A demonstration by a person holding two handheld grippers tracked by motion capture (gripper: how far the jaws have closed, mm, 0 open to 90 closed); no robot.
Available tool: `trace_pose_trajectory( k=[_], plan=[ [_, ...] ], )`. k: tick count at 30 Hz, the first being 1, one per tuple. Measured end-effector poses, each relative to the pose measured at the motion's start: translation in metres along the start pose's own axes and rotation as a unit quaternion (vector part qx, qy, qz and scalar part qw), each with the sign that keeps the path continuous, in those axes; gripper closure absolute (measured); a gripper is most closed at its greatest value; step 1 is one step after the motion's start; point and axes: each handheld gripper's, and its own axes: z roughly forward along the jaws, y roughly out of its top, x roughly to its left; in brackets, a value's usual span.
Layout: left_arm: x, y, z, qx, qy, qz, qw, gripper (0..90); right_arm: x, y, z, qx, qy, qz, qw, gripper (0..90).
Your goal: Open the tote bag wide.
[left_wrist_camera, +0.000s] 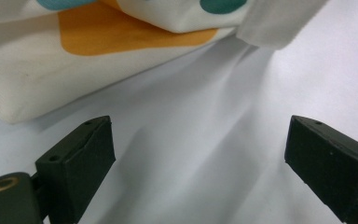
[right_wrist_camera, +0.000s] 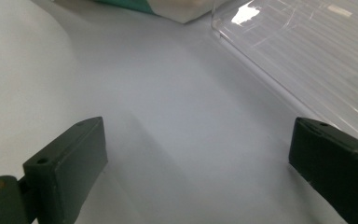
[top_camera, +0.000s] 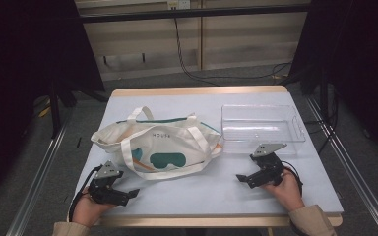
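High view: a cream canvas tote bag (top_camera: pixel 160 145) with teal and orange printed shapes and long cream handles lay flat on the left half of the pale blue-grey table top (top_camera: pixel 202 189).
Tote position: it sat between the two grippers and a little farther off, its right end just beside a clear rectangular plastic tray (top_camera: pixel 262 129) on the far right.
Left gripper (top_camera: pixel 132 194): it rested at the near left edge in the person's left hand (top_camera: pixel 86 210), jaws pointing right, near the bag's lower left corner but apart from it.
Left gripper view: the two black jaws stood wide apart with bare table between them; the tote's orange patch (left_wrist_camera: pixel 121 35) lay just beyond.
Right gripper (top_camera: pixel 241 179): it was held in the right hand (top_camera: pixel 288 191) at the near right, jaws pointing left, just in front of the tray.
Right gripper view: the jaws were spread wide over bare table; the tray's wall (right_wrist_camera: pixel 279 74) ran along the right, seemingly untouched.
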Motion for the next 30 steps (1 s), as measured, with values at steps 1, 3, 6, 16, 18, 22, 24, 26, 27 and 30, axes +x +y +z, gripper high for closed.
trace_pose_trajectory(
  k=[1,3,6,16,18,22,24,26,27,30],
  plan=[
    [0.000,0.000,-0.001,0.004,0.001,0.001,1.0000,8.5,0.000,0.001,0.000,0.000,0.004,0.002,1.0000,3.8],
    [-0.001,0.000,-0.002,-0.001,-0.002,-0.013,0.9999,8.6,0.001,0.002,0.000,-0.003,0.008,0.003,1.0000,4.4],
    [0.000,0.000,-0.004,0.004,-0.006,-0.013,0.9999,9.3,0.003,0.004,0.000,-0.004,0.014,0.000,0.9999,4.4],
    [0.011,0.001,-0.021,0.003,-0.020,-0.033,0.9992,9.7,0.014,0.031,-0.007,-0.046,0.048,-0.025,0.9975,5.3],
    [0.012,0.001,-0.023,0.004,-0.019,-0.032,0.9993,9.7,0.016,0.033,-0.007,-0.048,0.049,-0.028,0.9972,5.3],
    [0.016,0.004,-0.036,-0.003,-0.021,-0.032,0.9992,9.3,0.021,0.044,-0.005,-0.053,0.059,-0.038,0.9961,5.4],
    [0.017,0.006,-0.040,0.000,-0.019,-0.030,0.9994,9.3,0.022,0.045,-0.005,-0.054,0.059,-0.038,0.9961,5.4],
    [0.020,0.009,-0.045,0.005,-0.022,-0.028,0.9994,8.4,0.024,0.050,-0.006,-0.059,0.065,-0.041,0.9953,5.5],
    [0.020,0.010,-0.047,0.005,-0.021,-0.025,0.9994,8.4,0.024,0.051,-0.006,-0.060,0.067,-0.041,0.9952,5.5],
    [0.025,0.013,-0.052,0.004,-0.024,-0.024,0.9994,8.4,0.025,0.059,-0.006,-0.067,0.077,-0.039,0.9940,5.8]
  ],
)
